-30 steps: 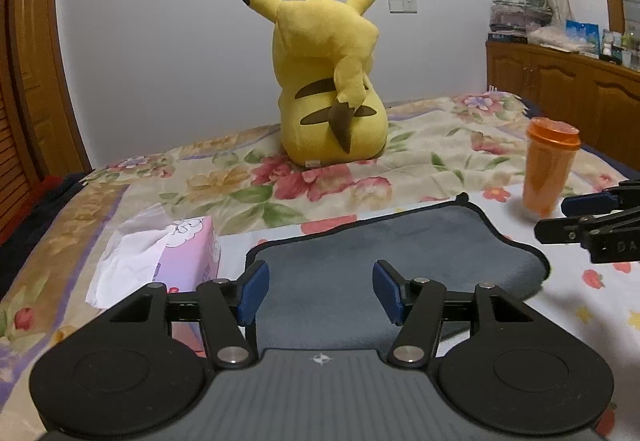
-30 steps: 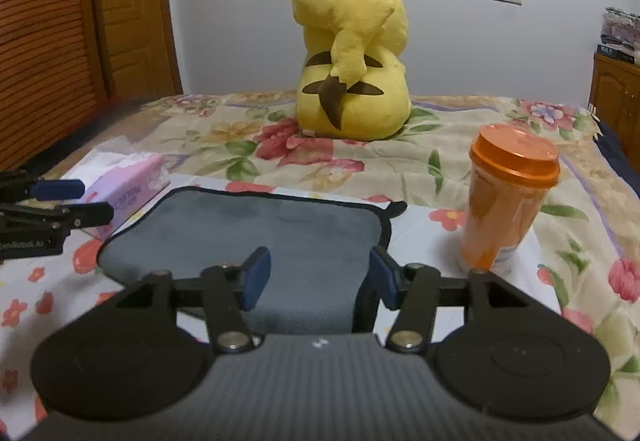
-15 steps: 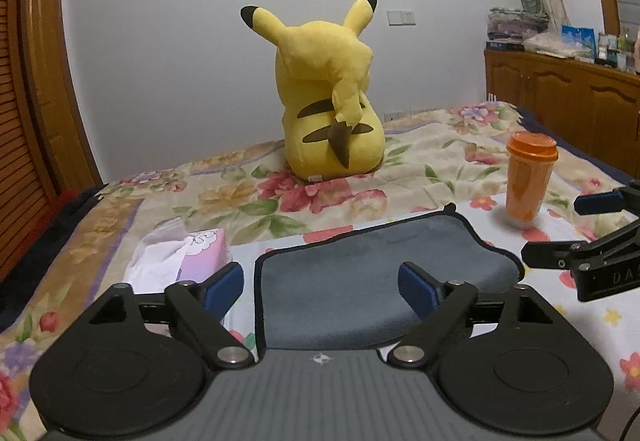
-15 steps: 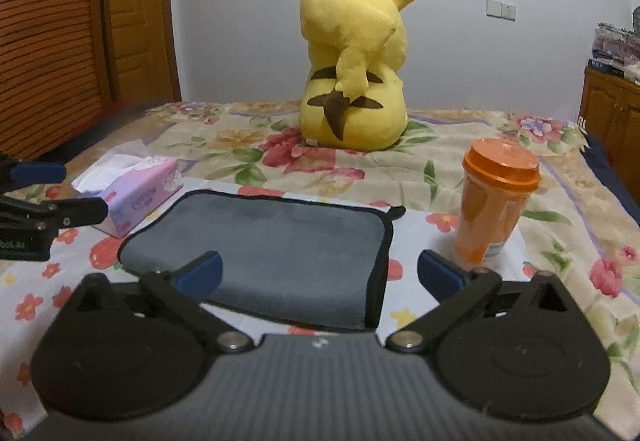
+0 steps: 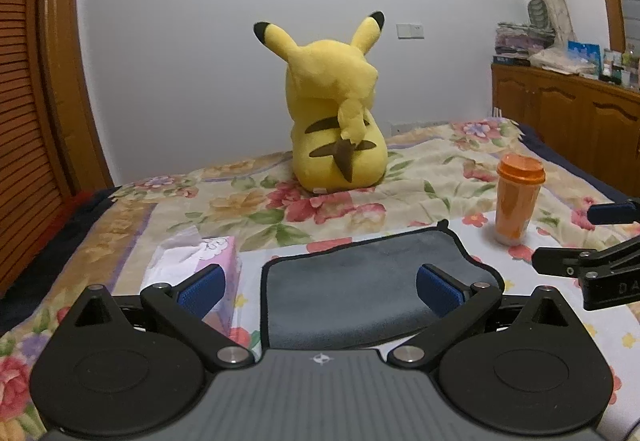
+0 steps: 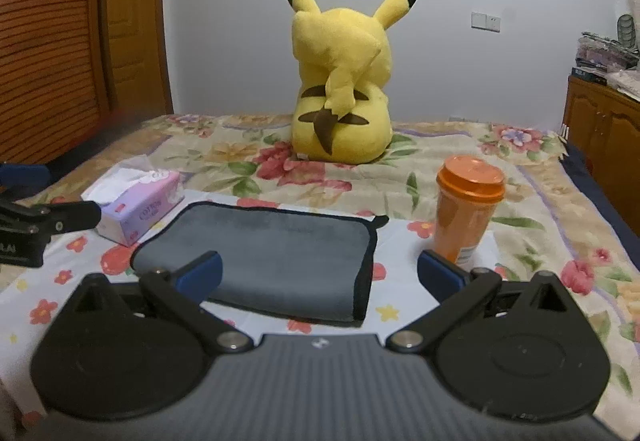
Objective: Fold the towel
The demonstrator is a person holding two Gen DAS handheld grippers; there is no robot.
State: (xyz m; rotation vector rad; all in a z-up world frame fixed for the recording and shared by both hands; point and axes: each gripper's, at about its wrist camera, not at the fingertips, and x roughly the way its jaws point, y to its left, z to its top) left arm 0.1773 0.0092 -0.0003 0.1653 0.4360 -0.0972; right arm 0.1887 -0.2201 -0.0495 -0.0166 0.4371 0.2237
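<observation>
On the flowery bed (image 6: 532, 201), a pink tissue box (image 6: 138, 207) sits near the left edge. Beside it, near the front edge, lies the soft grey towel with black trim (image 6: 272, 257), already folded. It looks light and floppy, so pinch its corners. An orange plastic cup (image 6: 466, 213) stands right. The left gripper (image 5: 320, 291) and right gripper (image 6: 320, 275) are both spread wide, holding nothing.

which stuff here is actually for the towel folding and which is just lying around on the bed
For the job:
- grey towel, lying folded on the bed
- left gripper, open
- right gripper, open

Just lying about:
- yellow plush toy
- orange cup
- tissue box
- wooden cabinet
</observation>
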